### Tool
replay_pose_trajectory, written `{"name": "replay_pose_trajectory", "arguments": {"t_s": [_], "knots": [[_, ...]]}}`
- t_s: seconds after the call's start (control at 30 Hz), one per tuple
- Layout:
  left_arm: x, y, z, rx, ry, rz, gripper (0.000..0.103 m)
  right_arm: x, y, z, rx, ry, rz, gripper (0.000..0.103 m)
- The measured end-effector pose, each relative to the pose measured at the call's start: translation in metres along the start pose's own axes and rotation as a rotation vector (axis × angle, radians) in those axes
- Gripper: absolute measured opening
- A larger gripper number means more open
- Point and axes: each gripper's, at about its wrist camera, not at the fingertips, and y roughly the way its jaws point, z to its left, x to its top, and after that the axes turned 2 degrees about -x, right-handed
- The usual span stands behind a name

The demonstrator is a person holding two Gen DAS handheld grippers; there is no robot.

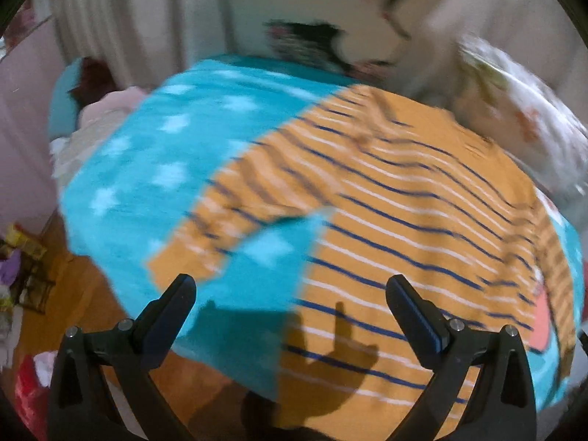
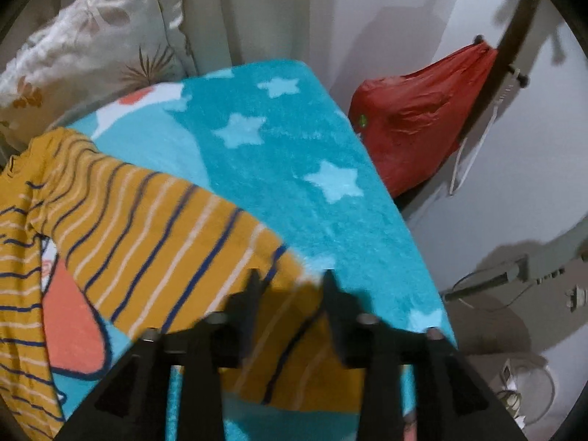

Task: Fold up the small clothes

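Mustard-yellow striped shirt (image 1: 404,198) lies spread flat on the turquoise star-print blanket (image 1: 154,154), one sleeve (image 1: 235,217) angled out across the blue, with floral pillows (image 2: 84,47) behind it and a red bag (image 2: 411,125) off past the blanket's edge. Left gripper (image 1: 290,294) hangs above the shirt's hem with its jaws spread wide and nothing between them, its shadow falling on the fabric. Right gripper (image 2: 290,283) sits blurred over the cuff of the other sleeve (image 2: 147,228), jaws partly apart and not pinching the cloth.
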Motion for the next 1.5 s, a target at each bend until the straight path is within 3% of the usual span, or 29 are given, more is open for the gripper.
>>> {"name": "replay_pose_trajectory", "arguments": {"t_s": [0.17, 0.33, 0.53, 0.57, 0.63, 0.67, 0.7, 0.77, 0.93, 1.0, 1.17, 1.3, 1.37, 1.5], "knots": [[0.018, 0.023, 0.074, 0.066, -0.096, 0.011, 0.103, -0.014, -0.025, 0.013, 0.038, 0.049, -0.045, 0.046], [0.033, 0.056, 0.109, 0.062, -0.08, 0.059, 0.103, -0.036, -0.055, 0.064, 0.101, 0.056, -0.045, 0.046], [0.045, 0.097, 0.12, -0.089, -0.029, 0.162, 0.101, -0.047, -0.092, 0.169, 0.177, -0.063, -0.072, 0.046], [0.045, 0.1, 0.115, -0.139, 0.003, 0.174, 0.091, -0.05, -0.095, 0.183, 0.186, -0.08, -0.074, 0.046], [0.042, 0.107, 0.103, -0.219, 0.069, 0.224, 0.049, -0.056, -0.101, 0.209, 0.204, -0.102, -0.068, 0.046], [0.043, 0.109, 0.1, -0.213, 0.098, 0.238, 0.026, -0.06, -0.103, 0.225, 0.208, -0.114, -0.059, 0.046], [0.046, 0.108, 0.099, -0.21, 0.118, 0.231, 0.014, -0.064, -0.104, 0.236, 0.209, -0.123, -0.053, 0.046], [0.056, 0.107, 0.11, -0.238, 0.107, 0.237, 0.013, -0.071, -0.104, 0.256, 0.212, -0.141, -0.043, 0.046], [0.12, 0.112, 0.178, -0.08, 0.031, 0.155, 0.013, -0.085, -0.108, 0.291, 0.215, -0.147, -0.044, 0.046], [0.14, 0.112, 0.195, -0.052, 0.022, 0.13, 0.014, -0.087, -0.105, 0.297, 0.215, -0.136, -0.033, 0.046], [0.156, 0.1, 0.196, -0.076, 0.041, 0.078, 0.029, -0.093, -0.103, 0.295, 0.197, -0.098, -0.022, 0.046], [0.134, 0.086, 0.18, -0.176, 0.064, 0.098, 0.035, -0.095, -0.106, 0.27, 0.155, -0.045, -0.028, 0.046], [0.114, 0.077, 0.167, -0.258, 0.076, 0.128, 0.045, -0.098, -0.105, 0.252, 0.139, -0.007, -0.016, 0.054], [0.059, 0.066, 0.106, -0.444, 0.188, 0.236, 0.047, -0.116, -0.09, 0.214, 0.174, 0.062, 0.04, 0.056]]}}
